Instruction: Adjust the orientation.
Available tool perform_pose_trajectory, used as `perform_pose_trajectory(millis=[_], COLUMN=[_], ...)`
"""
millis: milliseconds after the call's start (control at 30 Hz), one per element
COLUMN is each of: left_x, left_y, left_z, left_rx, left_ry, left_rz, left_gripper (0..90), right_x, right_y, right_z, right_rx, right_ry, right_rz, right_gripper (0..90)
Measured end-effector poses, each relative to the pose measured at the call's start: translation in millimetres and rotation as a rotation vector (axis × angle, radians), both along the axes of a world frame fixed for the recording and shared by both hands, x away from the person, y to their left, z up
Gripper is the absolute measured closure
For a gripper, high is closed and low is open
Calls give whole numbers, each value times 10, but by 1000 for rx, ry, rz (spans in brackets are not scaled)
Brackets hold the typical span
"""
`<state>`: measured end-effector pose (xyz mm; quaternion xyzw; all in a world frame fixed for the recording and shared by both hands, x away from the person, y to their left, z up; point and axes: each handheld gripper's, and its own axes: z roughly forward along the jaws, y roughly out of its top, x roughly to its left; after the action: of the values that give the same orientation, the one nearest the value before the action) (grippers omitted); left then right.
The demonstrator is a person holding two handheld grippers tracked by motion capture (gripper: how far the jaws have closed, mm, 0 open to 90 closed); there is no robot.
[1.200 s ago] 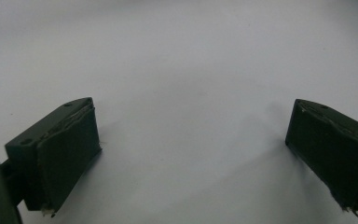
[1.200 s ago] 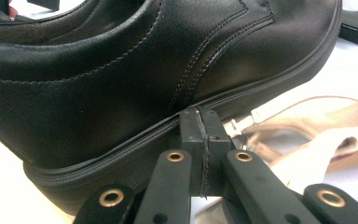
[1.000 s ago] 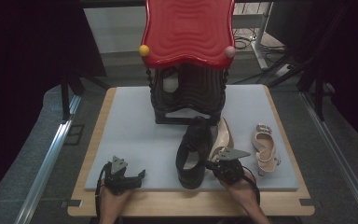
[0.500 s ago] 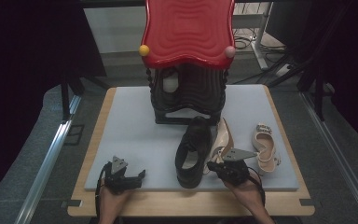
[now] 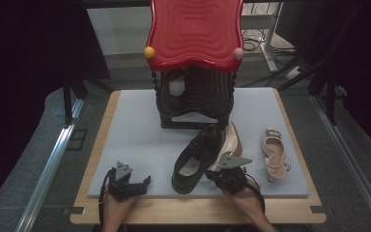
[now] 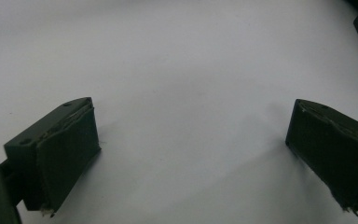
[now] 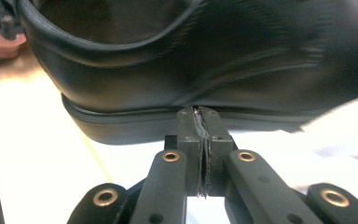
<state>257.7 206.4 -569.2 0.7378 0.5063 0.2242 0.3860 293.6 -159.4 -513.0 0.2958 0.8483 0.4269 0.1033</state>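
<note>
The right claw [image 5: 211, 175] is being held with its jaws pressed fully together on nothing, its tips just beside the sole of the black leather shoe [image 5: 197, 158]. That shoe is lying on the grey mat [image 5: 135, 130] of the desk [image 5: 96, 212], near its front edge, with its toe pointing toward the black rack [image 5: 195, 104] under the red wavy top [image 5: 195, 29]. A beige high-heeled shoe [image 5: 232, 142] is lying against its right side, and a beige sandal [image 5: 274, 152] is lying well apart to the right. The left claw [image 6: 191, 154] is being held wide apart over bare mat near the front left, gripping nothing.
</note>
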Motion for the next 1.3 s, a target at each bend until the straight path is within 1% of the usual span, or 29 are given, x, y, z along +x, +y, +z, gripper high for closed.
perform_pose_trajectory(millis=[133,167,267,333,367,400,433,467,533,567,600,633,700,733,800,833,867,900,967,1033,1100,1133,1200,1233,1267,1300], left_x=[2,2,9,14,18,20,24,28,41,50,56,60,75,75,86,92,101,111,155,191,231,231,268,310,333,333], left_y=[2,2,9,21,28,31,27,20,3,-6,-13,-19,-40,-40,-49,-52,-53,-56,-74,-104,-148,-148,-205,-262,-290,-290], left_z=[8,8,31,49,63,71,84,99,129,150,165,178,220,220,247,265,283,307,403,484,572,572,668,761,804,804], left_rx=[2,2,5,-4,-20,-26,-30,-27,-21,-29,-37,-41,-56,-56,-63,-67,-75,-86,-117,-133,-139,-139,-140,-147,-154,-154], left_ry=[4,4,17,21,25,27,26,27,22,21,19,19,14,14,11,12,10,10,7,4,0,0,-5,-5,-3,-3], left_rz=[0,0,4,1,-11,-18,-23,-28,-40,-52,-58,-61,-78,-78,-89,-92,-100,-108,-135,-157,-186,-186,-213,-247,-263,-263], left_gripper=[23,29,45,75,89,115,133,133,149,161,171,174,182,182,187,187,208,219,236,256,282,292,310,323,329,335], right_x=[-43,-43,-99,-166,-187,-222,-263,-263,-314,-330,-371,-371,-412,-412,-440,-440,-443,-443,-437,-428,-421,-419,-417,-417,-418,-418], right_y=[-226,-226,-379,-450,-472,-510,-565,-565,-641,-668,-746,-746,-844,-844,-958,-958,-994,-1062,-1118,-1161,-1193,-1205,-1215,-1229,-1233,-1233], right_z=[80,80,107,119,123,128,133,133,135,135,125,125,104,104,81,81,74,64,54,36,8,-10,-29,-71,-92,-92], right_rx=[21,21,44,37,34,32,28,28,20,16,9,9,-2,-2,-7,-7,-10,-14,-23,-33,-40,-48,-54,-69,-75,-75], right_ry=[-10,-10,-10,-22,-29,-34,-39,-39,-44,-46,-43,-43,-39,-39,-36,-36,-38,-39,-43,-58,-70,-78,-84,-95,-103,-103], right_rz=[-34,-34,-31,-34,-35,-36,-39,-39,-50,-55,-67,-67,-85,-85,-111,-111,-120,-139,-158,-174,-183,-186,-188,-187,-184,-184], right_gripper=[845,845,827,805,797,784,770,770,751,742,728,728,714,714,705,705,702,693,677,649,618,599,582,542,528,528])
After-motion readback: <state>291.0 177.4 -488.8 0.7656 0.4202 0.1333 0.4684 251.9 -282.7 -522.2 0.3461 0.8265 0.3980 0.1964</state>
